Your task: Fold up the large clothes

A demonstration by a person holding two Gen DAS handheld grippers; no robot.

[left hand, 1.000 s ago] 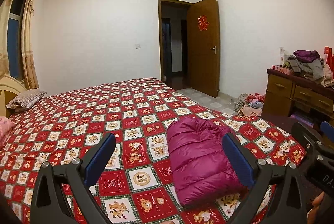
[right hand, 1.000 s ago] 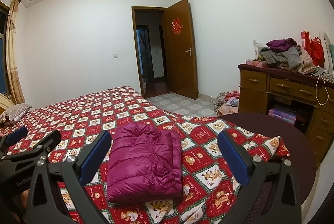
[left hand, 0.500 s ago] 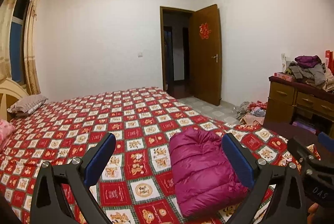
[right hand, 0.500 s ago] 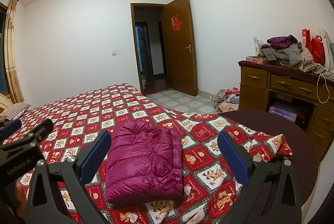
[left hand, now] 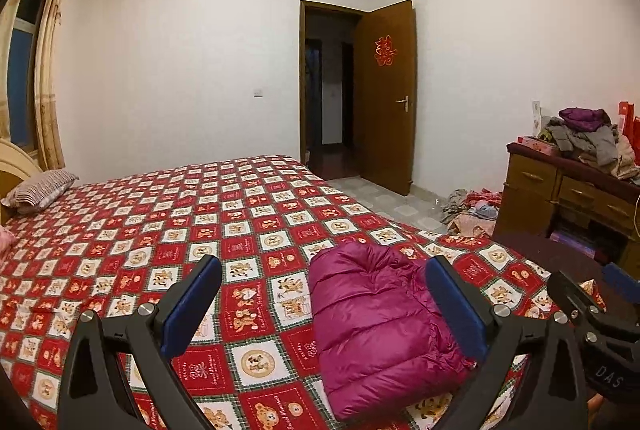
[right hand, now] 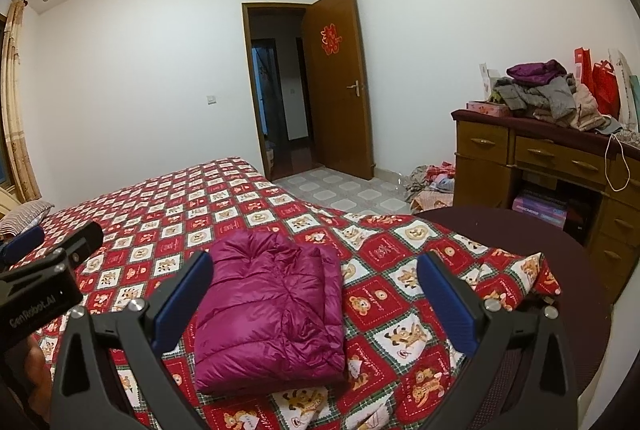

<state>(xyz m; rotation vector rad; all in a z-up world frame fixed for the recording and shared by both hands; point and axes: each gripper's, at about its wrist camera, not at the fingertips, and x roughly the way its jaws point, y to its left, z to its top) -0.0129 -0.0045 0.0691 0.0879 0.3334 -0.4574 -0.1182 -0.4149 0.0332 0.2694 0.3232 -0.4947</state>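
Note:
A magenta puffer jacket (left hand: 376,330) lies folded into a compact rectangle on the red patterned bedspread (left hand: 200,222); it also shows in the right wrist view (right hand: 276,314). My left gripper (left hand: 324,306) is open and empty, held above and back from the jacket. My right gripper (right hand: 316,302) is open and empty, also held back from it. The right gripper's body (left hand: 596,342) shows at the right edge of the left wrist view, and the left gripper's body (right hand: 40,294) at the left edge of the right wrist view.
A wooden dresser (right hand: 552,157) piled with clothes (right hand: 548,93) stands at the right. More clothes (right hand: 432,181) lie on the tiled floor by the open door (right hand: 340,85). A striped pillow (left hand: 40,189) lies at the headboard. A dark round surface (right hand: 540,250) sits beside the bed's corner.
Both grippers have tilted upward and drawn slightly back, so the jacket sits lower in both views. The jacket has not moved.

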